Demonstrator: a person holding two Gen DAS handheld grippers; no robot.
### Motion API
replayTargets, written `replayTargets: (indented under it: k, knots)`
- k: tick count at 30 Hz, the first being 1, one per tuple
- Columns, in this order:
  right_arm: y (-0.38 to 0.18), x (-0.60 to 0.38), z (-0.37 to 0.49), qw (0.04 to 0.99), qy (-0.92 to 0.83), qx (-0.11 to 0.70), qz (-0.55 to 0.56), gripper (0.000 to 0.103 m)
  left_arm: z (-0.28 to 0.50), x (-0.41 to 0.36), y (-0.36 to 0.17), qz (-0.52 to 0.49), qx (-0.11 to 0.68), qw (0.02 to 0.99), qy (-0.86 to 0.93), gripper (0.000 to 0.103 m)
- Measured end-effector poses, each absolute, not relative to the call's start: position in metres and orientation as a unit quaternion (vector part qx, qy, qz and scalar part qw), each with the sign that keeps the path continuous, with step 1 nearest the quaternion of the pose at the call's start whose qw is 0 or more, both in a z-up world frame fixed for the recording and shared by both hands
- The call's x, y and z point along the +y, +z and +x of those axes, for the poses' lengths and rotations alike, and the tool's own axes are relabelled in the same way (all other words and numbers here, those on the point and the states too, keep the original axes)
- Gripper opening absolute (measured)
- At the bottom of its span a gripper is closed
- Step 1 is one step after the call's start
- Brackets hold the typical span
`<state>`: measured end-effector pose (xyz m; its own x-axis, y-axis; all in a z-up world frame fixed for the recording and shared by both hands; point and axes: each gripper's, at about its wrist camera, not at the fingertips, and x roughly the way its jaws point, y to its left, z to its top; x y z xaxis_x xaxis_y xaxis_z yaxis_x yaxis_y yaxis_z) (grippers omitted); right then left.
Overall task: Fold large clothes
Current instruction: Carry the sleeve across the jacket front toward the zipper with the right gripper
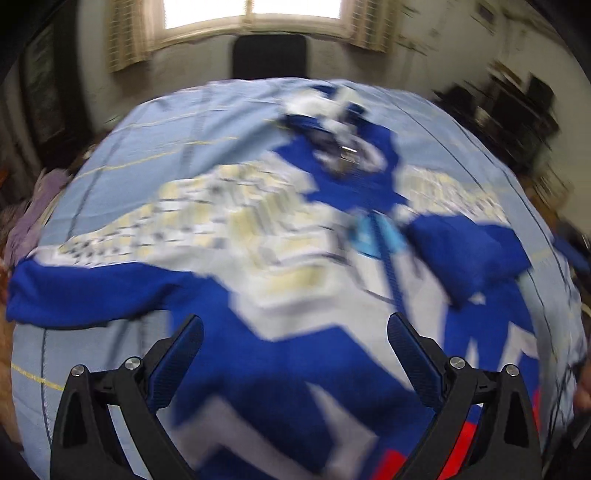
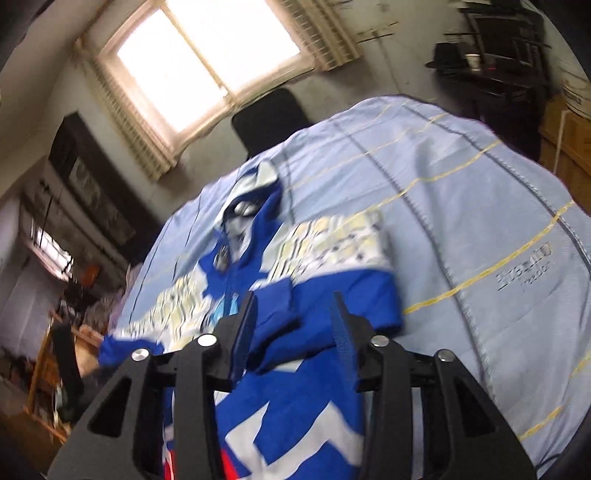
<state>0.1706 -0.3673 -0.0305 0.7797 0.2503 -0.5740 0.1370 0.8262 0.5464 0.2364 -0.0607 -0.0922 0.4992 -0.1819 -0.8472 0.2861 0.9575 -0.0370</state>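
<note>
- Pale blue bedsheet point(image 1: 122, 147) with thin yellow and dark lines covers the bed under my left camera; behind it stand a black chair back point(image 1: 269, 55) and a bright window point(image 1: 255, 11) with cream curtains.
- Spread face-up on that sheet lies the large royal-blue, white and cream patterned hooded jacket point(image 1: 258, 350) — hood toward the chair, one blue sleeve point(image 1: 92, 295) stretched out to the picture's left, the other sleeve point(image 1: 469, 254) folded in over the body at the right.
- My left gripper point(image 1: 295, 332) hangs over the jacket's lower body, its blue-padded fingers point(image 1: 184, 354) spread wide with nothing between them; the whole view is smeared by motion.
- From my right camera the same sheet point(image 2: 461, 206) runs off to the right, window point(image 2: 199, 62) and chair point(image 2: 269, 114) beyond it, dark shelves point(image 2: 491, 55) in the far corner.
- My right gripper point(image 2: 291, 325) has its fingers point(image 2: 243, 332) partly apart — the folded-in sleeve cuff point(image 2: 280, 317) sits in the gap between them, and no pad presses on the cloth.
- Red trim point(image 2: 227, 461) shows at the jacket hem below my right fingers.
</note>
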Motion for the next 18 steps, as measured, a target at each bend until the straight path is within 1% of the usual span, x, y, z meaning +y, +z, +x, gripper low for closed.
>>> replayTargets:
  k: [4, 7, 10, 16, 18]
  knots:
    - [-0.041, -0.392, 0.18, 0.888, 0.012, 0.309, 0.339, 0.034, 0.225, -0.126, -0.092, 0.141, 0.468, 0.86, -0.144, 0.1]
    - [-0.058, -0.406, 0.18, 0.878, 0.007, 0.309, 0.365, 0.034, 0.228, -0.166, -0.1, 0.175, 0.463, 0.856, -0.149, 0.1]
    - [-0.077, -0.415, 0.181, 0.86, 0.014, 0.317, 0.399, 0.034, 0.234, -0.188, -0.112, 0.192, 0.46, 0.854, -0.148, 0.1]
    - [-0.082, -0.417, 0.181, 0.846, 0.03, 0.32, 0.425, 0.034, 0.258, -0.198, -0.121, 0.184, 0.452, 0.864, -0.125, 0.1]
    - [-0.081, -0.412, 0.181, 0.848, 0.035, 0.323, 0.42, 0.034, 0.262, -0.193, -0.116, 0.166, 0.449, 0.869, -0.127, 0.095]
